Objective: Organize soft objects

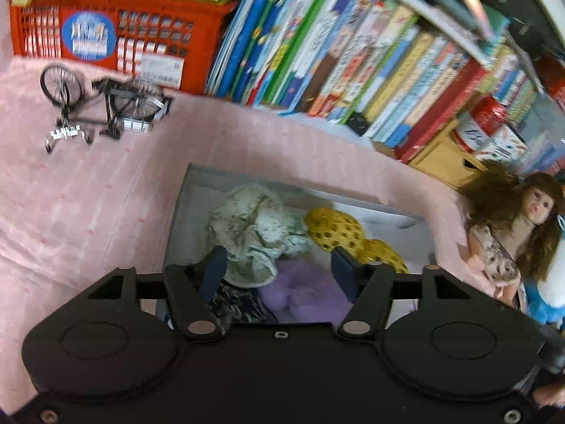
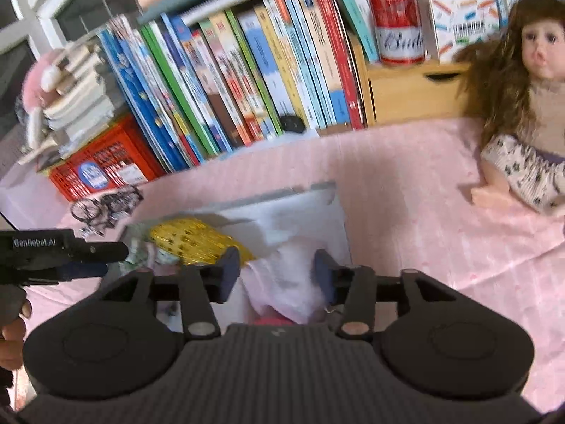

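A grey box (image 1: 247,176) sits on the pink cloth and holds soft items. Among them are a pale floral fabric piece (image 1: 250,233), a yellow spotted soft toy (image 1: 335,229), a purple plush (image 1: 303,289) and a dark patterned cloth (image 1: 236,304). My left gripper (image 1: 277,265) hangs open over them, its pads apart and pressing nothing. In the right wrist view my right gripper (image 2: 277,265) is open above a white-pink soft item (image 2: 286,282) in the box (image 2: 317,208). The yellow toy (image 2: 190,238) lies to its left, and the left gripper (image 2: 102,259) reaches in from the left.
A long-haired doll (image 2: 529,106) sits on the cloth to the right of the box. At the far left are a toy bicycle (image 1: 102,102) and a red crate (image 1: 106,35). Books (image 2: 247,70), a red can (image 2: 399,24) and a wooden box (image 2: 413,92) line the back.
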`<state>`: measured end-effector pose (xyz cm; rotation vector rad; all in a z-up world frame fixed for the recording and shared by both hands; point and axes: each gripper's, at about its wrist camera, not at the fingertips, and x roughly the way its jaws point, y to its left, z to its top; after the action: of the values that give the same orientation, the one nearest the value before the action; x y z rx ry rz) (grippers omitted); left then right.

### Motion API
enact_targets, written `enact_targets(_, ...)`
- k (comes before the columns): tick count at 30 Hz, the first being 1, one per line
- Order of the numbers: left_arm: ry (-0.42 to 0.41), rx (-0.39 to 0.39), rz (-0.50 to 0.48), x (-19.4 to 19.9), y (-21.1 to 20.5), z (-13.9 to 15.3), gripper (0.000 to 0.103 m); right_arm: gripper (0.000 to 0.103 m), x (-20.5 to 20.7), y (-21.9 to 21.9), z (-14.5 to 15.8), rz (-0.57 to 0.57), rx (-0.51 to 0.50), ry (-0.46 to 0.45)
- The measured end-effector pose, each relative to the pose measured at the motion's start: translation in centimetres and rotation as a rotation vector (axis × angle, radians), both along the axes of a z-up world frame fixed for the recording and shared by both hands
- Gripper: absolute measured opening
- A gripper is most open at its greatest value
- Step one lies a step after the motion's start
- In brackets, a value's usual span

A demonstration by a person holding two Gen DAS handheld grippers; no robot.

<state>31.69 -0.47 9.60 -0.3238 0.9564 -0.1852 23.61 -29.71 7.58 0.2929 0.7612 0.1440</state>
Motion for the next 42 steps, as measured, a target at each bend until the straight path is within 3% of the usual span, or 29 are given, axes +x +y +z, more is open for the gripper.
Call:
enact_targets(3, -0.064, 0.024, -0.024, -2.0, -0.4, 1.6, 0.078, 0.072, -1.3, 0.2, 1.4, 0.001, 0.003, -0.042)
enact_targets(8, -0.157, 0.051, -0.073, -5.6, -1.2, 3.9, 0.082, 0.078, -4.2, 0.7, 3.5, 0.004, -0.026, -0.124)
enact_targets(16, -0.263, 0.017, -0.133, -11.8, -1.5, 6.0, 0.085, 0.084, -9.7, 1.5, 5.8, 0.002, -0.052, -0.263)
enact_targets(25, -0.355, -0.022, -0.179, -18.2, -1.4, 5.8, 0.087, 0.087, -15.3, 1.9, 6.3, 0.006, -0.094, -0.378)
enact_targets(33, -0.474, 0.042, -0.177, -23.3, -1.9, 5.4, 0.089, 0.088, -19.9, 2.9, 5.6, -0.002, -0.162, -0.471)
enact_targets(42, -0.537, 0.135, -0.125, -27.1, -2.1, 3.8, 0.089, 0.091, -23.5, 4.6, 4.7, -0.014, -0.257, -0.541)
